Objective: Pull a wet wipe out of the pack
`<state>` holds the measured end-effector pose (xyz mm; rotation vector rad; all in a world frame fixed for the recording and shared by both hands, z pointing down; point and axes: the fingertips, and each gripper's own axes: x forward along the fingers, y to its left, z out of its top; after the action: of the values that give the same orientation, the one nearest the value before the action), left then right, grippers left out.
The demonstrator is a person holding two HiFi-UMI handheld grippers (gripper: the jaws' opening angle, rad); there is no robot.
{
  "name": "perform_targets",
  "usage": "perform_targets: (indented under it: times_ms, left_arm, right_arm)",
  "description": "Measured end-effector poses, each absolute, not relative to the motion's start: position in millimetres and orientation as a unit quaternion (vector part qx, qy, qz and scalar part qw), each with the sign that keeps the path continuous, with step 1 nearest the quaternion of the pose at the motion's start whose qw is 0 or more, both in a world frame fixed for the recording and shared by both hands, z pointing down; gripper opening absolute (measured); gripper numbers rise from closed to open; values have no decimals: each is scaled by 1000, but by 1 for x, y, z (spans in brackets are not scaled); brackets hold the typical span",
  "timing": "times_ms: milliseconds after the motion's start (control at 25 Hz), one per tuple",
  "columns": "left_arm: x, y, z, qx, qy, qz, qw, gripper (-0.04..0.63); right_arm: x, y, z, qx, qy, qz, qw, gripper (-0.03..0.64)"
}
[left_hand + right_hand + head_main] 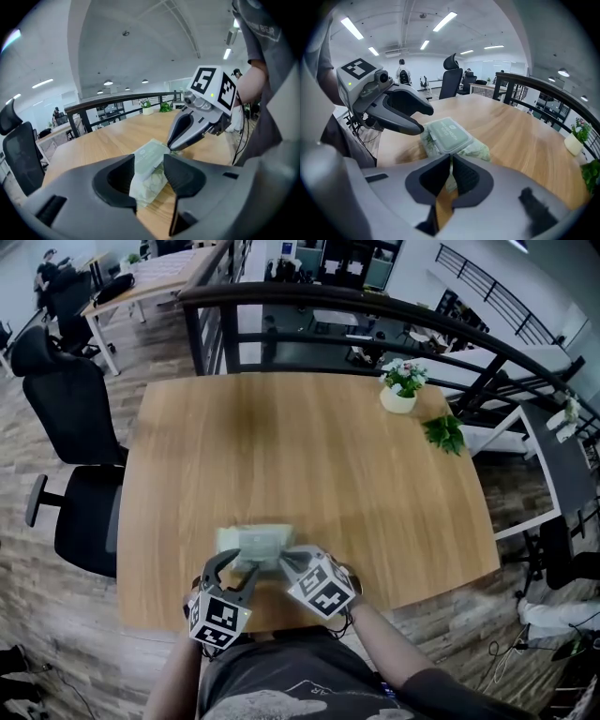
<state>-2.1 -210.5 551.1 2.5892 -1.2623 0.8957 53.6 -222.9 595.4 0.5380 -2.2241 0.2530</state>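
Observation:
A pale green wet wipe pack [255, 543] with a hard lid lies flat near the front edge of the wooden table [309, 456]. My left gripper [234, 570] stands open at the pack's near left end. In the left gripper view the pack [149, 158] shows in the gap of the left gripper [149, 165], with its pads off the pack. My right gripper [285, 560] is shut, with its tips at the pack's near right edge [171, 145]. In the right gripper view the lid [447, 133] lies just beyond the right gripper [451, 160]. Whether it pinches the wrapper I cannot tell.
A white flower pot [400, 390] and a small green plant [444, 432] stand at the table's far right corner. A black office chair [75, 427] is by the left side. A dark railing [375, 310] runs behind the table.

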Motion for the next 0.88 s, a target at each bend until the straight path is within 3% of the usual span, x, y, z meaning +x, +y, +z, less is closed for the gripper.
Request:
perform_targets:
  times_ms: [160, 480, 880]
  left_arm:
    - [0, -221, 556, 849, -415, 325, 19, 230]
    - [8, -226, 559, 853, -377, 356, -53, 244]
    - [9, -229, 563, 862, -361, 354, -41, 252]
  right_arm:
    - [53, -223, 595, 210, -882, 102, 409, 25]
    - [55, -222, 596, 193, -883, 109, 414, 25]
    - [54, -223, 596, 179, -882, 111, 422, 25]
